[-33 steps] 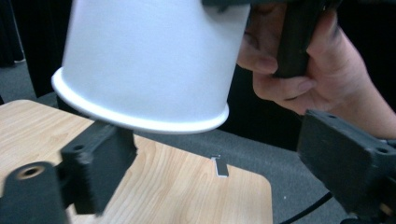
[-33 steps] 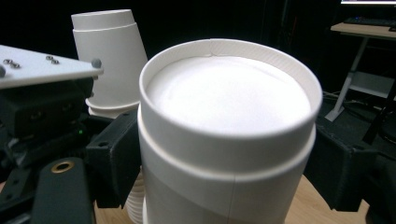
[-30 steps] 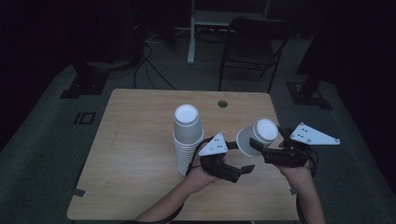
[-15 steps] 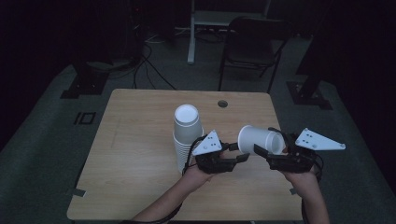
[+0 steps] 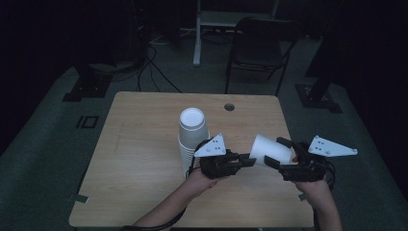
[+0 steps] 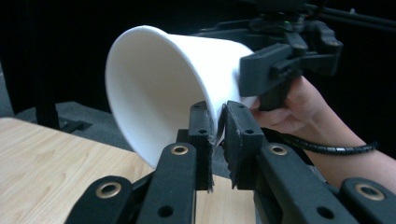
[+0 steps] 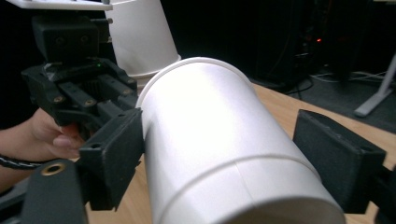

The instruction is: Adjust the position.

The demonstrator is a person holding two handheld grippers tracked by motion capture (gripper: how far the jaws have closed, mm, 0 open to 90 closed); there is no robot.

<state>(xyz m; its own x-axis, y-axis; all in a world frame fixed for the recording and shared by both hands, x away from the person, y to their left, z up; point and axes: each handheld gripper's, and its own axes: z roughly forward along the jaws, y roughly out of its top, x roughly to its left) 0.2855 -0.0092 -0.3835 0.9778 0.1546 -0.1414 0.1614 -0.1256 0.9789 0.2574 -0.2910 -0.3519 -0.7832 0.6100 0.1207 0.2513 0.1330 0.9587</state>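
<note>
Above wooden table [image 5: 144, 163], both grippers [image 5: 251, 161] [image 5: 275, 154] clasp sideways cup [image 5: 270, 150].

No readable text, label, brand, number or sign stands on anything in these views.

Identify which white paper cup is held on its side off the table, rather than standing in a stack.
The single cup between the left gripper and right gripper: it lies sideways, while the other cups stand stacked.

Black claw [image 5: 252, 161] with brass screws; grey triangular plate [image 5: 210, 146]; coiled cable [image 6: 327, 148].
</note>
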